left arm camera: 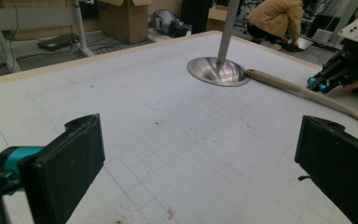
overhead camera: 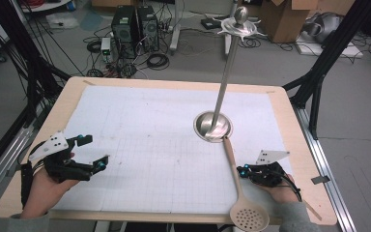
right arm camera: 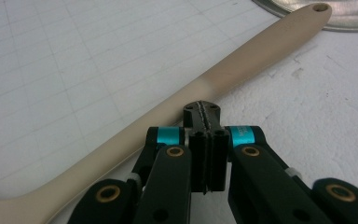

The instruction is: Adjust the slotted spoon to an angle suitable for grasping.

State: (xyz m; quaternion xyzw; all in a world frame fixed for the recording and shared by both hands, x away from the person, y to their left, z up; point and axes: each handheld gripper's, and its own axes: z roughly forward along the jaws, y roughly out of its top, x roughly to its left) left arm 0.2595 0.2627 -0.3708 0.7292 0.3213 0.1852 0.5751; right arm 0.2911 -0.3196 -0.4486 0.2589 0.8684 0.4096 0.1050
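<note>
Inspecting my right gripper (right arm camera: 205, 109), I found its two black jaws pressed flat together with nothing between them, the tips resting against or just over the handle of the slotted spoon (overhead camera: 239, 186); contact could not be confirmed. My left gripper (overhead camera: 92, 152) stood with its jaws wide apart, holding nothing and touching nothing, well to the left of the spoon above the gridded mat (overhead camera: 149, 145).

I found the spoon lying flat on the mat. It was beige and matt, apparently plastic, with a long, gently curved handle and a small hole at the handle end. That end lay against the rim of the metal stand (overhead camera: 214, 125), while the round perforated bowl lay at the table's near edge, beside my right hand (overhead camera: 282, 191).

I noted the stand as polished steel: a shallow dished base, a slim upright pole and a rounded knob above small hooked arms. It stood just beyond the spoon.

I recorded the mat as white, faintly ruled in squares, with scattered dark specks, laid on a pale wooden table (overhead camera: 67, 99) with rounded corners.
</note>
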